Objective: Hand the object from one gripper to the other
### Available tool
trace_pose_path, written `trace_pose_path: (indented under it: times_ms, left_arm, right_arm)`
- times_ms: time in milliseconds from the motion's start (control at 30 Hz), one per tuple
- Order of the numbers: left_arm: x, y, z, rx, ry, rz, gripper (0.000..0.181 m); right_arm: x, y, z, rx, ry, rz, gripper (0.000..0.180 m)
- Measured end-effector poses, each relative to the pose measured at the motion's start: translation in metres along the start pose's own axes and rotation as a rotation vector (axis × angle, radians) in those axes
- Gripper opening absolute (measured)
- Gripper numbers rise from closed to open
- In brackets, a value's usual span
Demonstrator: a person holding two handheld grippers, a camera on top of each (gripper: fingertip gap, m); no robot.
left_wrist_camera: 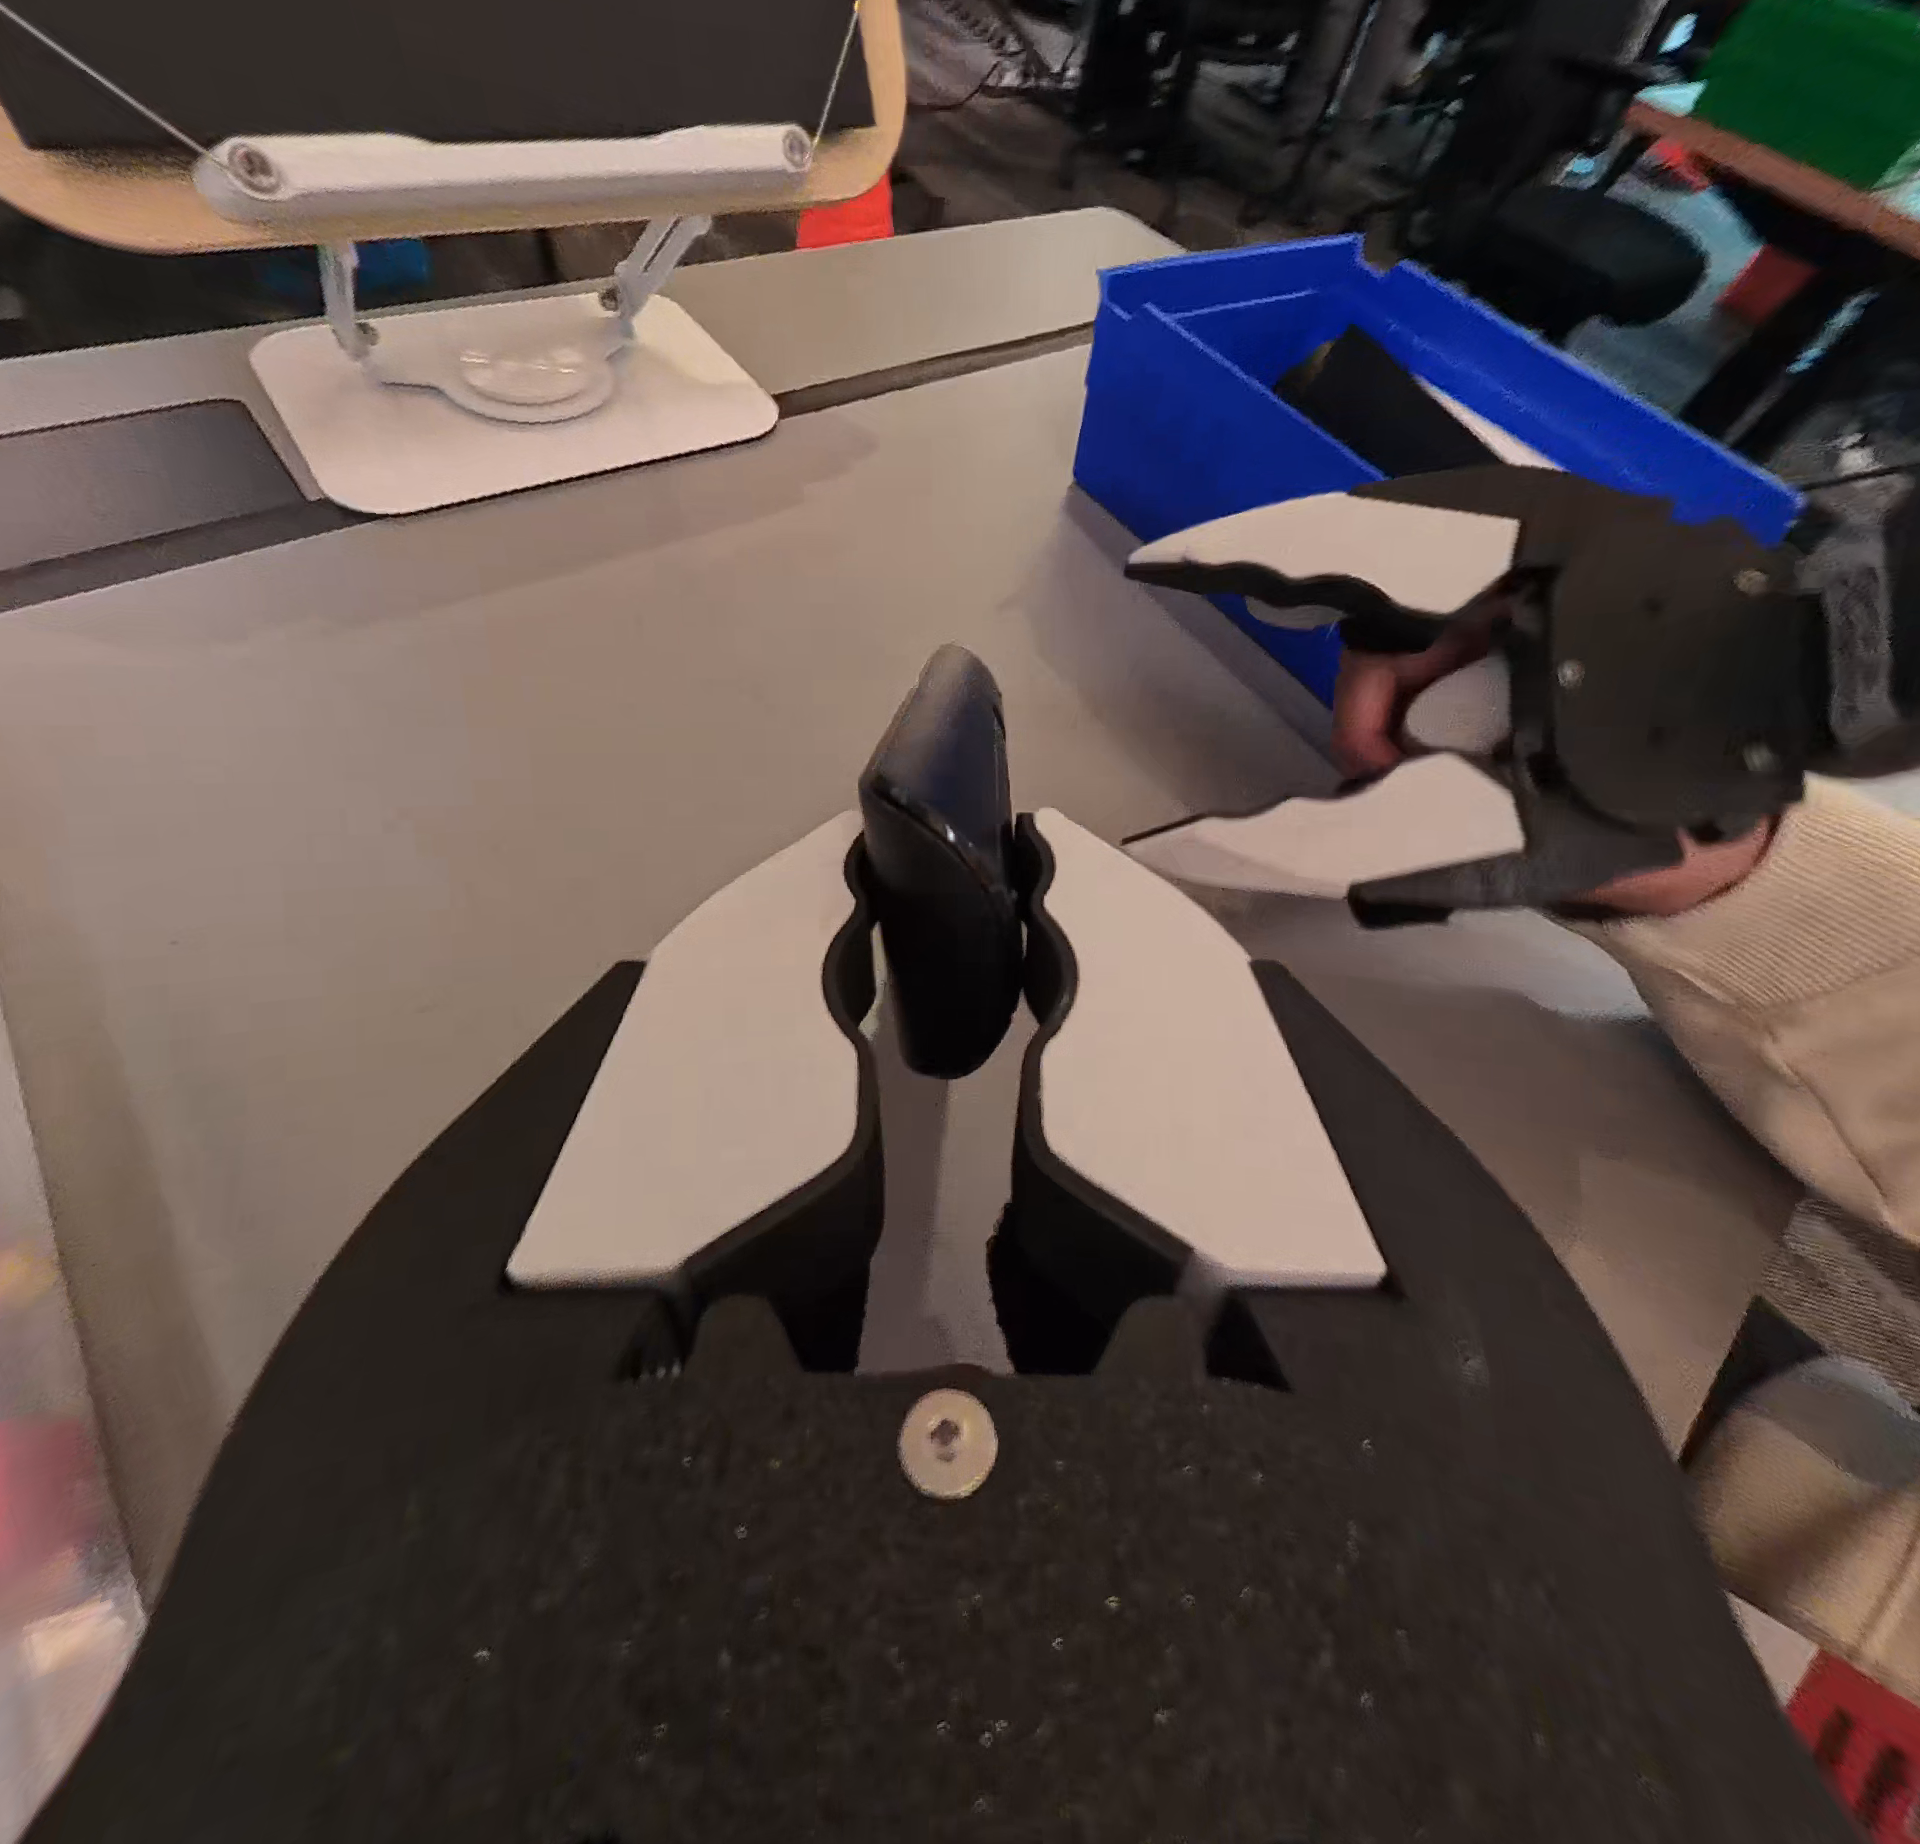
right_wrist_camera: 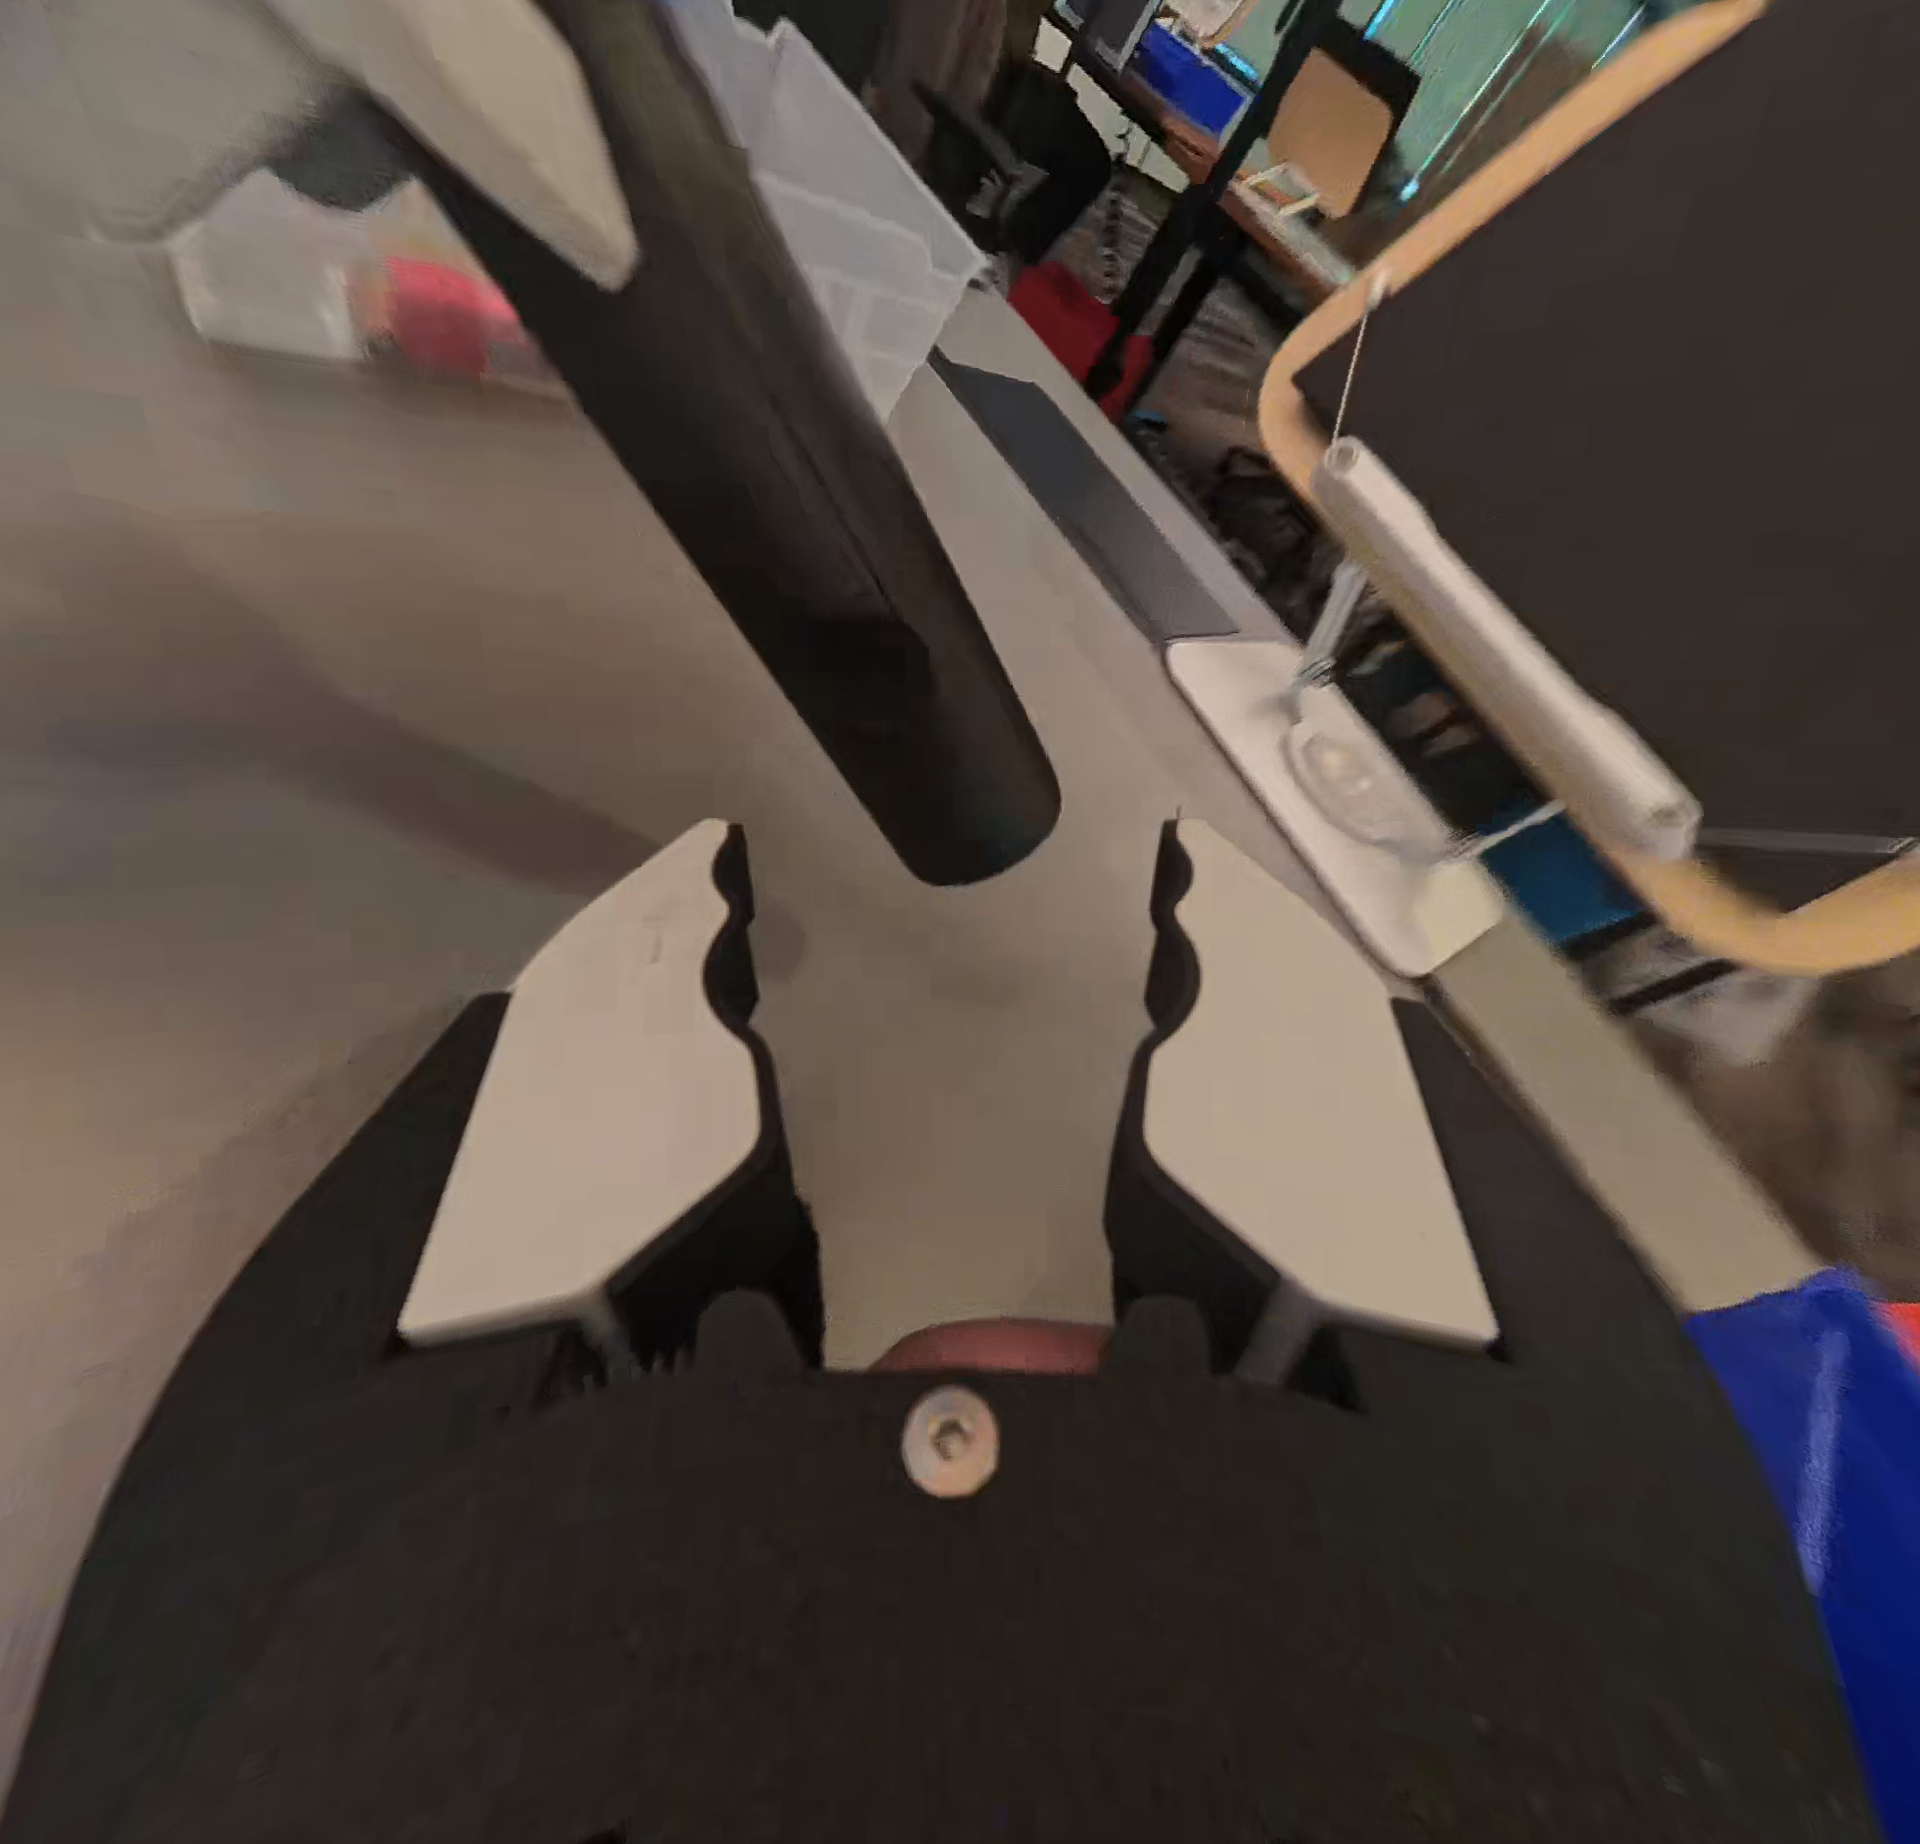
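Left wrist view: left gripper (left_wrist_camera: 943, 890), black body with white finger plates, jaws clenched on a glossy black, elongated, rounded plastic object (left_wrist_camera: 940, 859). Object stands roughly upright between the fingertips, upper end poking out above them, held over the grey counter (left_wrist_camera: 520, 703). Right gripper (left_wrist_camera: 1132, 703) sits to the right, well apart from the object, jaws released and wide, pointing left; a hand in a cream sleeve (left_wrist_camera: 1714, 984) holds it. Blue plastic bin (left_wrist_camera: 1184, 423) on the counter behind it, something dark inside. White tablet-style stand (left_wrist_camera: 509, 412) at the counter's far edge.

Right wrist view: right gripper (right_wrist_camera: 951, 859) jaws spread, nothing between them. Black object (right_wrist_camera: 831, 568) slants down from upper left, its rounded end just above the gap between the fingertips, not touching either. Picture blurred toward the left.
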State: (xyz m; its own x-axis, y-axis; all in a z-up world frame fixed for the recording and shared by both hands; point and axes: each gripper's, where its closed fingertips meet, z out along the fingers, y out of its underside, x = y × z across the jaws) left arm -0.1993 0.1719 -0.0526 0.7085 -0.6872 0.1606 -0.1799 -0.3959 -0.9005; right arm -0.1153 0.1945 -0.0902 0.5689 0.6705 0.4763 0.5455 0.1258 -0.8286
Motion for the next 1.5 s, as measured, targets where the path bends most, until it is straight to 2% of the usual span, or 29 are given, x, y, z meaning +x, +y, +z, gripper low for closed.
trace_pose_path:
  times_ms: [133, 333, 400, 600, 833, 900, 967, 1067, 1133, 1200, 1367, 1500]
  left_arm:
    - [0.017, 0.004, 0.008, -0.015, -0.034, 0.045, 0.024]
    - [0.035, 0.012, 0.013, -0.053, -0.016, 0.059, 0.024]
    - [0.037, 0.009, 0.011, -0.033, -0.021, 0.058, 0.023]
    - [0.036, 0.007, 0.009, -0.024, -0.003, 0.022, 0.024]
    - [0.040, 0.002, 0.007, -0.003, 0.045, -0.010, 0.025]
    - [0.041, 0.000, 0.005, 0.006, 0.063, -0.029, 0.039]
    - [0.043, -0.005, -0.001, 0.054, 0.087, -0.026, 0.049]
    - [0.048, -0.007, -0.014, 0.152, 0.172, -0.037, 0.053]
    - [0.055, 0.002, -0.021, 0.224, 0.271, -0.044, 0.058]
    - [0.057, 0.019, -0.022, 0.257, 0.343, -0.026, 0.057]
    - [0.057, 0.020, -0.023, 0.229, 0.514, -0.122, 0.063]
    - [0.060, 0.041, -0.012, 0.087, 0.571, -0.131, 0.067]
  right_arm:
    - [-0.013, -0.011, 0.009, -0.027, 0.115, -0.246, 0.066]
    - [-0.023, -0.002, 0.018, -0.096, 0.146, -0.374, 0.064]
    - [-0.028, -0.003, 0.017, -0.086, 0.141, -0.410, 0.047]
    - [-0.032, -0.004, 0.015, -0.076, 0.099, -0.378, 0.047]
    - [-0.026, -0.007, 0.009, -0.053, 0.128, -0.374, 0.046]
    - [-0.020, -0.004, 0.009, -0.059, 0.142, -0.345, 0.046]
    - [-0.013, -0.001, 0.007, -0.051, 0.136, -0.264, 0.046]
    - [-0.002, -0.002, 0.000, -0.003, 0.087, -0.073, 0.046]
    - [-0.002, -0.009, -0.005, 0.067, -0.009, 0.120, 0.046]
    - [-0.008, -0.019, -0.011, 0.147, -0.174, 0.338, 0.046]
    - [-0.025, -0.050, -0.029, 0.362, -0.540, 0.752, 0.046]
    - [-0.048, -0.073, -0.036, 0.428, -0.707, 0.830, 0.046]
